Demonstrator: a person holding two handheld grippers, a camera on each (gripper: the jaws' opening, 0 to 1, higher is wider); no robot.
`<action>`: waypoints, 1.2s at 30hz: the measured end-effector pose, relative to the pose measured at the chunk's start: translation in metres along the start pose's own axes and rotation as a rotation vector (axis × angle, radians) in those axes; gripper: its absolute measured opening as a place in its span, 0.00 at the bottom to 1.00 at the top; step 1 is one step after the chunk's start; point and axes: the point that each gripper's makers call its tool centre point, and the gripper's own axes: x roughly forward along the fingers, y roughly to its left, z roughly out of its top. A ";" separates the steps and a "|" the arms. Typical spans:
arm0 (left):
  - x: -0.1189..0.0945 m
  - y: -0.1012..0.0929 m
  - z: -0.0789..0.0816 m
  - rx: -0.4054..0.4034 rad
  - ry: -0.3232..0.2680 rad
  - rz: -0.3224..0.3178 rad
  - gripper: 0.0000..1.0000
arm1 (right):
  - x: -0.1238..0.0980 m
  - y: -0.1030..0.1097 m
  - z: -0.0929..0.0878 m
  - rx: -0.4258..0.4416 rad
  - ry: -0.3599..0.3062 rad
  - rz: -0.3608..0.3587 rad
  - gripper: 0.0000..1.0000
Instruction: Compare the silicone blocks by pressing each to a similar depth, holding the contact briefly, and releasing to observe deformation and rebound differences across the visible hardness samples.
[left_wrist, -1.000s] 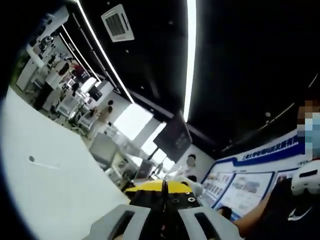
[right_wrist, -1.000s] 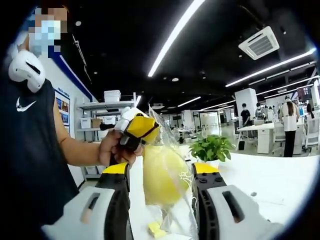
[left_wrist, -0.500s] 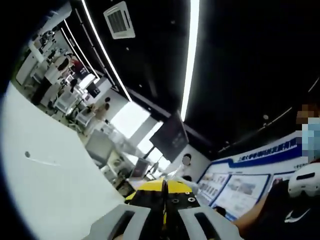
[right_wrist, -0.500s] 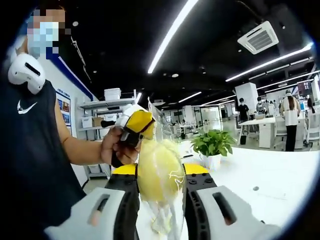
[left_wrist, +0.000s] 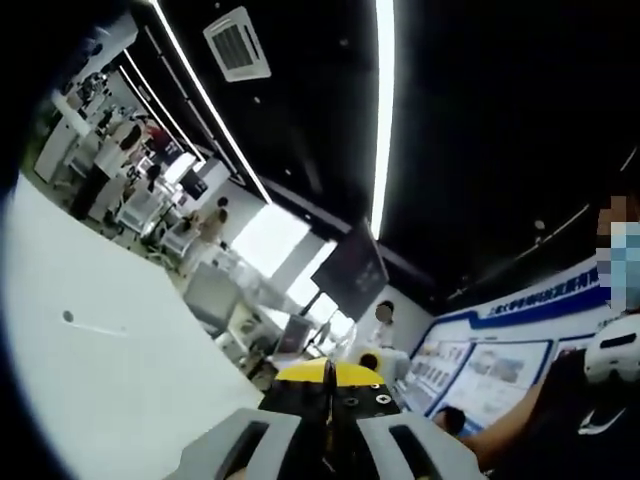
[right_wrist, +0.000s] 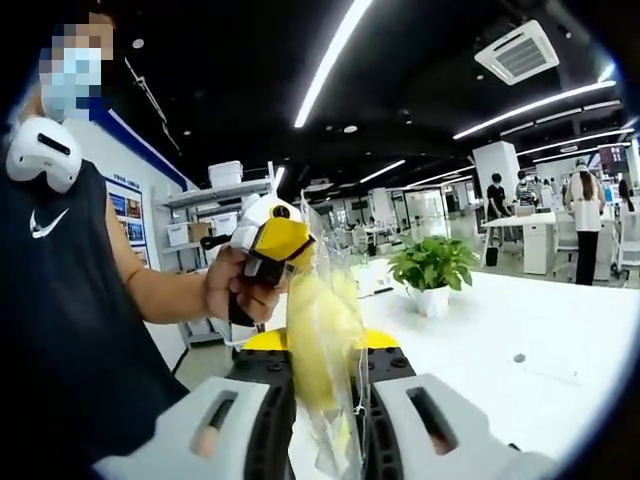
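A yellow silicone block (right_wrist: 318, 335) sits inside a clear plastic bag (right_wrist: 338, 255), in the right gripper view. My right gripper (right_wrist: 322, 352) is shut on the block through the bag, and the block looks squeezed narrow between the jaws. My left gripper (right_wrist: 278, 243), held in a person's hand (right_wrist: 235, 287), comes in from the left and pinches the bag's top edge. In the left gripper view, the left gripper (left_wrist: 327, 378) points up toward the ceiling with its jaws pressed together; the bag is not visible there.
A white table (right_wrist: 520, 345) stretches to the right with a potted plant (right_wrist: 432, 268) on it. The person's torso (right_wrist: 70, 300) is close on the left. Shelving (right_wrist: 215, 200) stands behind, and people (right_wrist: 585, 215) stand at far desks.
My right jaws have closed in on the yellow block, which has gone from wide and round to narrow. The left gripper keeps its hold on the bag's top.
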 end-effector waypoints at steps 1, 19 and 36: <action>-0.001 0.001 -0.001 0.015 0.003 0.008 0.00 | 0.000 0.000 -0.001 0.004 0.010 0.000 0.12; -0.005 0.005 -0.015 0.346 0.079 0.075 0.00 | -0.005 -0.002 -0.018 0.032 0.126 -0.029 0.06; 0.028 0.030 -0.013 0.348 0.129 0.117 0.00 | -0.024 -0.032 -0.016 0.034 0.205 -0.021 0.04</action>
